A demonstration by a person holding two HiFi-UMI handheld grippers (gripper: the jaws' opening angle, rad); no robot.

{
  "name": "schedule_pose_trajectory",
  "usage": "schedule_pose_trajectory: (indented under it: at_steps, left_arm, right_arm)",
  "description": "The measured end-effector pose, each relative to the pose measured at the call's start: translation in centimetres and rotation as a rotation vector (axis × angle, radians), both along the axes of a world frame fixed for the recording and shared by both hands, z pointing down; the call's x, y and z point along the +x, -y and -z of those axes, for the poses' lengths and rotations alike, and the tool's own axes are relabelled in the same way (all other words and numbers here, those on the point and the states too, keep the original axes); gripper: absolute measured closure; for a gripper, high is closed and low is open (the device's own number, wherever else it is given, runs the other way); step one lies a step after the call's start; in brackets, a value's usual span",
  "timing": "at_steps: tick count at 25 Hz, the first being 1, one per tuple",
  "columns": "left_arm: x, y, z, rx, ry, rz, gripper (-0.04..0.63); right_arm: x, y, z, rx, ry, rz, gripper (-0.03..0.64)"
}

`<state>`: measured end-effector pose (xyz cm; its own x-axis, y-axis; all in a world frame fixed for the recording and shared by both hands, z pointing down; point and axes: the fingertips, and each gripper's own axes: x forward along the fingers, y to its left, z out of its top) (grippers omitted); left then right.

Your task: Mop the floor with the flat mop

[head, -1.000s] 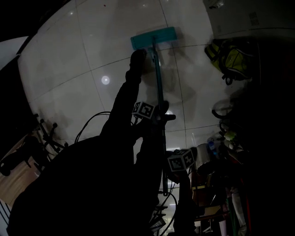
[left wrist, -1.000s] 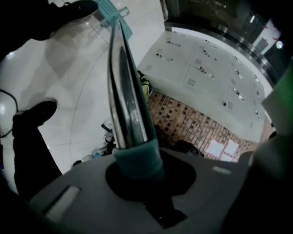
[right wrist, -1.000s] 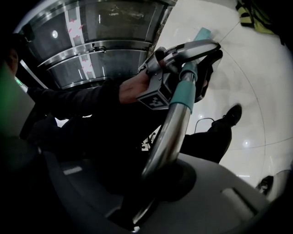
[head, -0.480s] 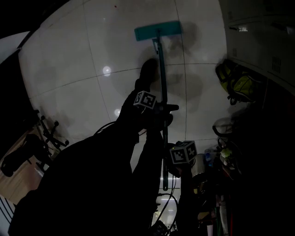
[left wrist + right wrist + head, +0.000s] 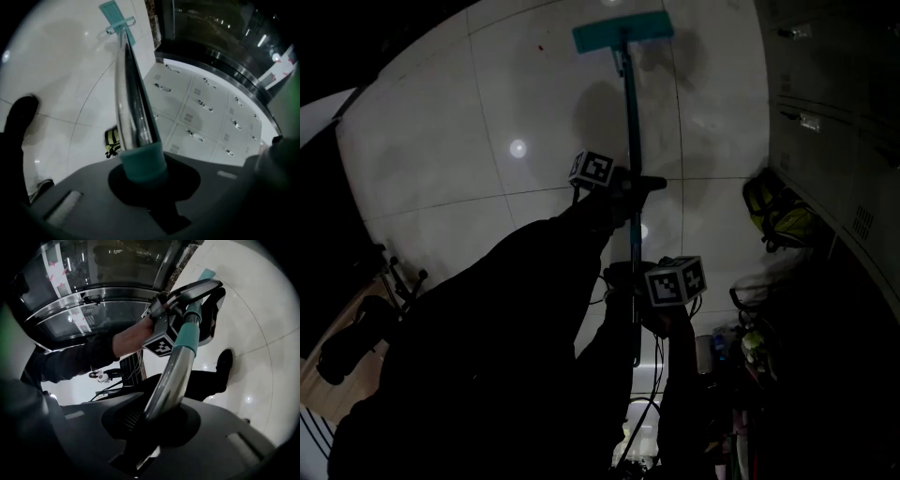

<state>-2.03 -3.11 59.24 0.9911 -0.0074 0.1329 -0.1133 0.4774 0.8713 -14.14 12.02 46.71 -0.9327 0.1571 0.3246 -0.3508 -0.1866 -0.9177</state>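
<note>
Top centre of frame, flat mop head (image 5: 622, 34) on floor (image 5: 441, 141), left gripper (image 5: 630, 186) jaws clamping pole (image 5: 631, 112), right gripper (image 5: 639, 286) jaws clamping it lower in frame

1. The mop head (image 5: 622, 33) is teal.
2. The mop pole (image 5: 132, 103) is shiny silver with teal sleeves.
3. The floor (image 5: 441, 141) is glossy white tile with thin dark grid lines.
4. Both marker cubes (image 5: 592, 169) carry black-and-white square patterns.
5. The bag (image 5: 778, 220) is yellow and black.
</note>
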Motion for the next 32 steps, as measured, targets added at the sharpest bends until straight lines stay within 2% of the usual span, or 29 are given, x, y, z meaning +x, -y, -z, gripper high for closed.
schedule_pose_trajectory:
  at_steps: [4,9,13,16,19,22,28,32]
  left_arm:
    - [-1.0,6.4,-1.2,0.036,-0.013,-0.006,0.545]
    - [-1.6,11.4,-2.1,0.072,-0.03,0.013,0.546]
    - [-1.7,11.8,-2.8,0.091,0.002,0.024,0.546]
    - [-1.3,10.8,-1.0,0.129,-0.024,0.042,0.546]
    - [-0.5,7.3,1.2,0.152,-0.028,0.025,0.546]
    - [0.5,1.9,2.8,0.113,-0.01,0.001,0.546]
    - [2.7,-11.9,6.3,0.101,-0.038,-0.055,0.548]
    - [4.3,-21.6,7.1,0.052,-0.018,-0.083,0.548]
  right_arm:
    - [-0.9,5.8,-2.0,0.03,-0.023,0.008,0.52]
    - [-1.6,10.1,-4.2,0.053,-0.038,0.017,0.525]
    - [-1.5,10.4,-4.4,0.07,-0.035,0.021,0.526]
    - [-1.4,8.9,-3.1,0.079,-0.031,0.016,0.525]
    - [-0.8,5.6,-0.8,0.101,-0.034,0.008,0.525]
    - [0.4,0.2,0.7,0.101,-0.038,0.014,0.525]
    - [2.4,-13.2,4.1,0.097,-0.036,0.024,0.52]
    - [4.1,-22.3,5.8,0.082,-0.021,0.036,0.515]
